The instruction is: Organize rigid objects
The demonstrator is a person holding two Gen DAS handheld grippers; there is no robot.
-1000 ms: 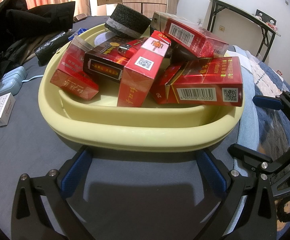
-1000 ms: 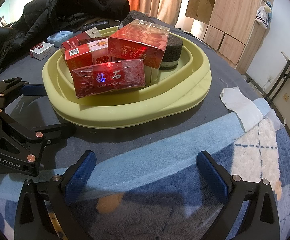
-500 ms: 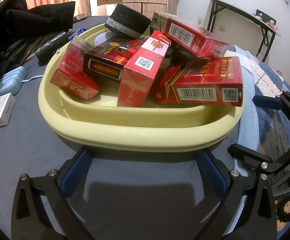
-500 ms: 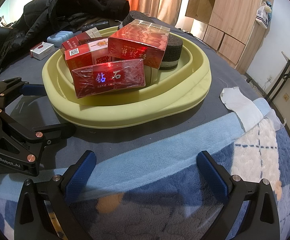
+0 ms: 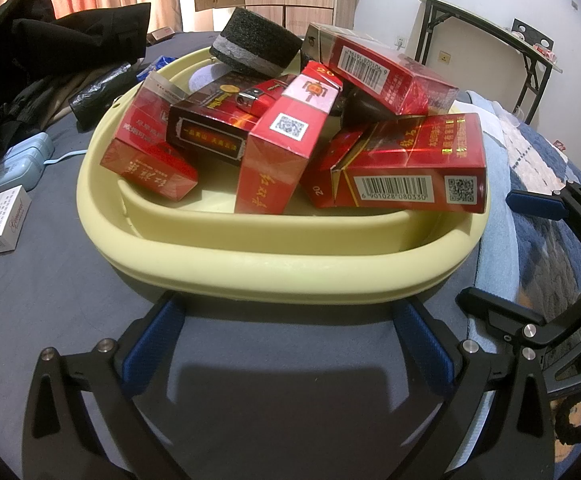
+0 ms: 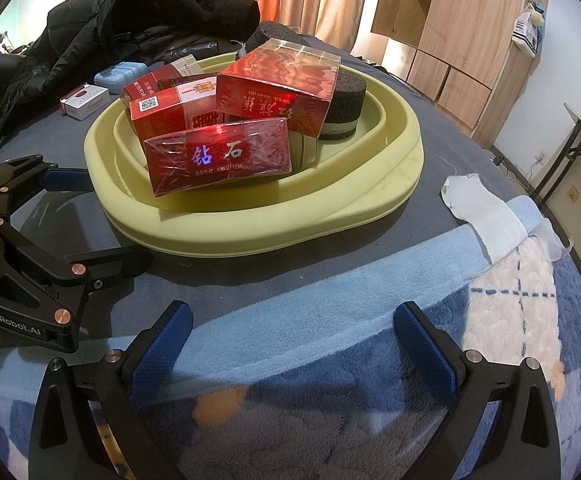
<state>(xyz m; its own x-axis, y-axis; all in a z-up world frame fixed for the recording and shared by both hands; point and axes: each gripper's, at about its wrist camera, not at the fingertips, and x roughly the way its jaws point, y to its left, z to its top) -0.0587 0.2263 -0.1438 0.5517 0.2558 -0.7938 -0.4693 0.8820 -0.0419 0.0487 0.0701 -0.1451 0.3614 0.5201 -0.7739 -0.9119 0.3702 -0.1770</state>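
Observation:
A pale yellow basin (image 5: 274, 276) sits on the bed, holding several red cigarette boxes (image 5: 406, 168), a dark box (image 5: 210, 132) and a black round sponge (image 5: 254, 48). It also shows in the right wrist view (image 6: 274, 232) with a red box (image 6: 218, 164) in front. My left gripper (image 5: 286, 344) is open and empty just before the basin's near rim. My right gripper (image 6: 290, 348) is open and empty, a short way off the basin's right side. A white cigarette box (image 5: 0, 222) lies outside the basin at the left.
A black jacket (image 5: 50, 52) is piled at the back left. A light blue case (image 5: 18, 164) lies by the white box. A white cloth (image 6: 482, 208) lies right of the basin. A blue plaid blanket (image 6: 490, 340) covers the near bed. A folding table (image 5: 490, 44) stands behind.

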